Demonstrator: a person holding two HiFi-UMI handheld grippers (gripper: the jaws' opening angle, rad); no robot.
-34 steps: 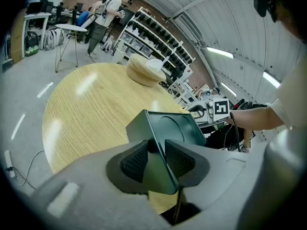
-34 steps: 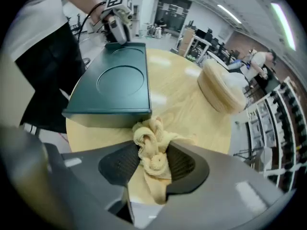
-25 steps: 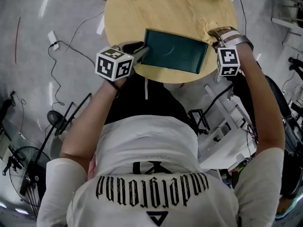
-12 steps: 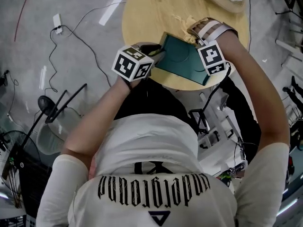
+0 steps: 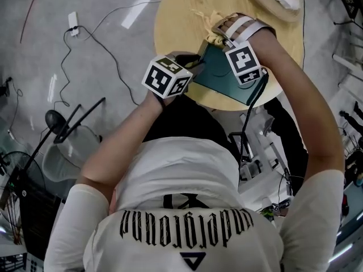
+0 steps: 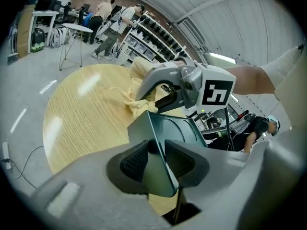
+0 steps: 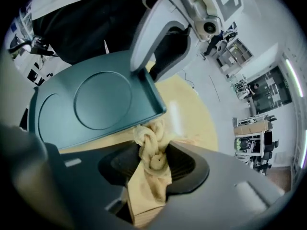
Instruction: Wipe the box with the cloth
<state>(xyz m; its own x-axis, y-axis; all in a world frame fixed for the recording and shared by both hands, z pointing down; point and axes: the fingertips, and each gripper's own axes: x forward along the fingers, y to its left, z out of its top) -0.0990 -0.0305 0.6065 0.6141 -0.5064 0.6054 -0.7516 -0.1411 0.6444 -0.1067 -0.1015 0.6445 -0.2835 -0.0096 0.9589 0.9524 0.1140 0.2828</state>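
Note:
The box (image 5: 222, 77) is a flat dark green case lying at the near edge of the round wooden table (image 5: 176, 24). My left gripper (image 5: 194, 66) is shut on the box's left end. In the left gripper view its pads (image 6: 135, 161) clamp the box's thin rim (image 6: 163, 164). My right gripper (image 5: 220, 38) is shut on a bunched yellow cloth (image 5: 210, 28) at the box's far left corner. In the right gripper view the cloth (image 7: 152, 147) is twisted between the jaws and touches the edge of the box (image 7: 91, 104).
A shallow dish (image 5: 282, 1) with something white in it sits at the table's far right. Cables (image 5: 96, 33) and a dark stand (image 5: 62, 137) lie on the floor to the left. White equipment (image 5: 258, 152) stands below the table's right side. People stand far off by shelves (image 6: 112, 20).
My right gripper has slid the cloth from the box's right end along its far edge to the left corner. The left gripper keeps its grip on the box.

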